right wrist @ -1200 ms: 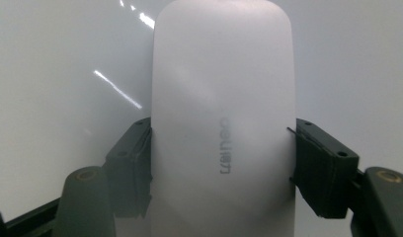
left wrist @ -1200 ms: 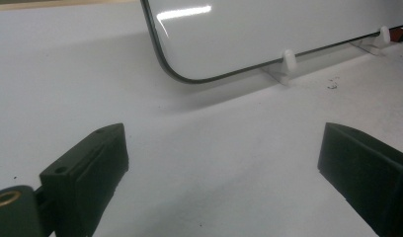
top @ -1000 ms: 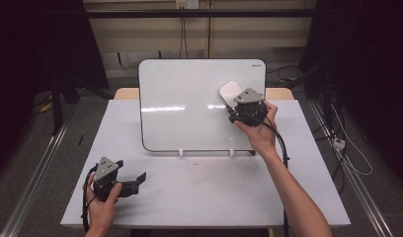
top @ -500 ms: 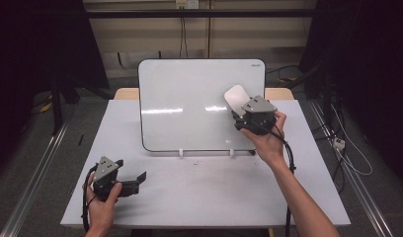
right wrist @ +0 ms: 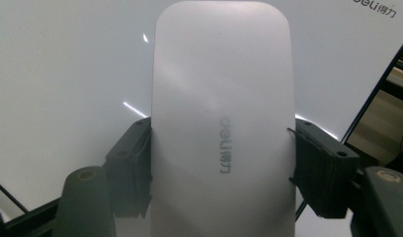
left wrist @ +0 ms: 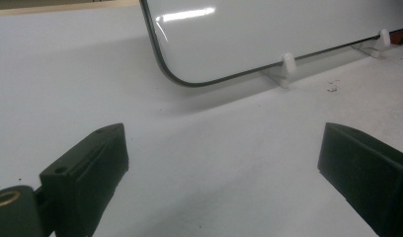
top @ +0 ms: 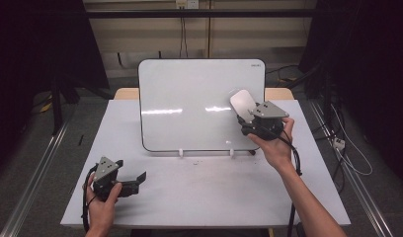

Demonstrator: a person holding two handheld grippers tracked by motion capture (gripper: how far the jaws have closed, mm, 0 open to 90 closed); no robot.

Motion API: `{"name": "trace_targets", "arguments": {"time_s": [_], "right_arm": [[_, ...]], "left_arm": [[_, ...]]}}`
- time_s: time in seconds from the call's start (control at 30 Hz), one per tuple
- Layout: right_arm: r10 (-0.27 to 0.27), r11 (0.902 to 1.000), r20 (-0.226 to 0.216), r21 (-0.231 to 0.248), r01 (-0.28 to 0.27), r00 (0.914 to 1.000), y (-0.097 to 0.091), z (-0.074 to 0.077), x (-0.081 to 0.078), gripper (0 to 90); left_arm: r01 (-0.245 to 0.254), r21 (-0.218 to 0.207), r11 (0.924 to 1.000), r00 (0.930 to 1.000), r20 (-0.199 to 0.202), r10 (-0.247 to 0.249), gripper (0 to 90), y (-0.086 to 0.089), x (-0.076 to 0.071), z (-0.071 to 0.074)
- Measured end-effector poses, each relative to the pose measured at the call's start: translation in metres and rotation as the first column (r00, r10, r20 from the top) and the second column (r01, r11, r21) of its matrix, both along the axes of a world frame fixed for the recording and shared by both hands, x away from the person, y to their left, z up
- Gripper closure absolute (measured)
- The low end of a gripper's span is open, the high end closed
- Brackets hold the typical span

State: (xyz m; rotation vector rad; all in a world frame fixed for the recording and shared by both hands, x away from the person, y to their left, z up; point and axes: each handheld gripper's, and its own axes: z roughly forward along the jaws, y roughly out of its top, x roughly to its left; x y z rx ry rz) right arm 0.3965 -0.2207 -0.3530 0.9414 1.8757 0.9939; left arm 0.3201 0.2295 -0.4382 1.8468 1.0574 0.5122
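Against the right part of the whiteboard (top: pixel 189 103) I find the eraser (top: pixel 242 103), a pale rounded block with a grey brand mark on its back, held up near the board's right edge and roughly level with its middle. From the right gripper view the eraser (right wrist: pixel 221 123) sits squarely between the two black jaws, which press on its long sides; I record the right gripper (top: pixel 249 120) as clamped on the eraser. Whether its working face touches the board surface I cannot tell; it appears laid on or just off it.

Board condition: the face reads clean and white in the high view, with light reflections and no writing that I can make out. The top right corner carries a small printed logo. I judge the wiping either largely finished or confined to marks too faint to show; any remaining work would be passes over the right portion and then setting the eraser down.

Board support: it stands tilted back on two small white feet (left wrist: pixel 287 64) at the rear of the white table (top: pixel 214 197).

Left gripper (top: pixel 133 181) rests low at the near left of the table, well apart from the board, its jaws spread wide with nothing between them. I note a few dark specks (left wrist: pixel 332 88) on the table just before the board's feet.
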Motion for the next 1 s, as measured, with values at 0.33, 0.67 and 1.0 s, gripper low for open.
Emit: {"name": "trace_targets", "arguments": {"time_s": [0.33,0.67,1.0], "right_arm": [[0.010,0.9999,-0.011,0.002,-0.010,0.9999,-0.001,-0.009,-0.009,31.5],[0.003,0.9999,-0.024,-0.012,-0.004,0.9997,-0.007,-0.017,-0.020,31.5],[-0.004,0.9996,-0.038,-0.028,0.003,0.9993,-0.005,-0.036,-0.023,31.5]], "left_arm": [[-0.008,-0.005,1.0000,1.0000,0.002,0.008,5.2,0.003,0.000,0.001],[-0.008,0.000,1.0000,1.0000,-0.001,0.008,5.2,0.004,0.003,0.000],[-0.022,0.001,0.9998,0.9998,0.005,0.022,5.2,0.004,0.000,0.001]]}}
